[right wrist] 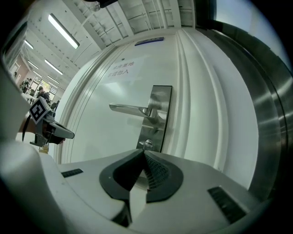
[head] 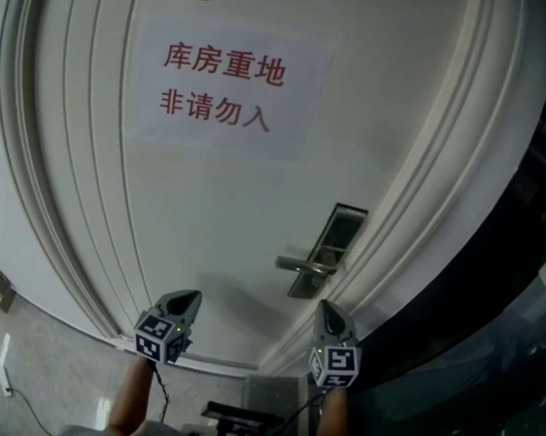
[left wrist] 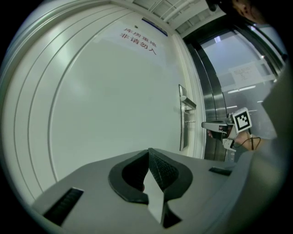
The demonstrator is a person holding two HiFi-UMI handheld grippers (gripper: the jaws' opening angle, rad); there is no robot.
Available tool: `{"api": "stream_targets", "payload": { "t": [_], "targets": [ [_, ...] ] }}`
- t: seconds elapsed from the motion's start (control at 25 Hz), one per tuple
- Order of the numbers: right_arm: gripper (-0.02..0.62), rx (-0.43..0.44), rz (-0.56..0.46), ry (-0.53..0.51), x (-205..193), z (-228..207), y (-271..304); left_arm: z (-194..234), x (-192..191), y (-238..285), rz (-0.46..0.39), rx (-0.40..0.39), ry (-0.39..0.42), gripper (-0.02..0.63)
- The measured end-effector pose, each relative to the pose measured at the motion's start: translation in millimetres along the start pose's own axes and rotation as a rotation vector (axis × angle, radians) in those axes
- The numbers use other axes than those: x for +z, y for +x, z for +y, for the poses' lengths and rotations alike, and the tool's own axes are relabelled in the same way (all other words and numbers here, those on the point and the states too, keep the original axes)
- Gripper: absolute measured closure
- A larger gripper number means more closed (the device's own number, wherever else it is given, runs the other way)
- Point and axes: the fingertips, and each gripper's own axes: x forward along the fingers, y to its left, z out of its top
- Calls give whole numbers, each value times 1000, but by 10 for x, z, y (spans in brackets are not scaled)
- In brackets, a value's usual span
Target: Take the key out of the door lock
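A white door (head: 219,215) carries a steel lock plate (head: 333,242) with a lever handle (head: 302,265). In the right gripper view a small silver key (right wrist: 147,144) sticks out of the lock plate (right wrist: 159,116) below the handle (right wrist: 130,109). It sits just beyond my right gripper (right wrist: 143,155), which is shut and empty. In the head view the right gripper (head: 327,313) hangs just under the plate. My left gripper (head: 183,305) is shut too, holds nothing, and faces bare door panel left of the handle.
A paper sign (head: 224,88) with red characters is stuck high on the door. Right of the door run a white moulded frame (head: 436,223) and dark glass and steel panels (head: 495,329). Grey floor (head: 45,376) lies at the lower left.
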Motion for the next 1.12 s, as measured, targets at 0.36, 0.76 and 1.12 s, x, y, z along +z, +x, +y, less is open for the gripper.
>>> {"api": "stream_targets", "payload": {
  "t": [0.36, 0.76, 1.12],
  "targets": [
    [583, 13, -37, -27, 133, 14, 124, 97, -1, 0, 1, 21, -5, 601],
    [580, -26, 16, -239, 146, 19, 201, 147, -27, -13, 2, 33, -19, 601],
    [520, -55, 56, -532, 93, 55, 293, 223, -66, -42, 2, 47, -30, 601]
  ]
}}
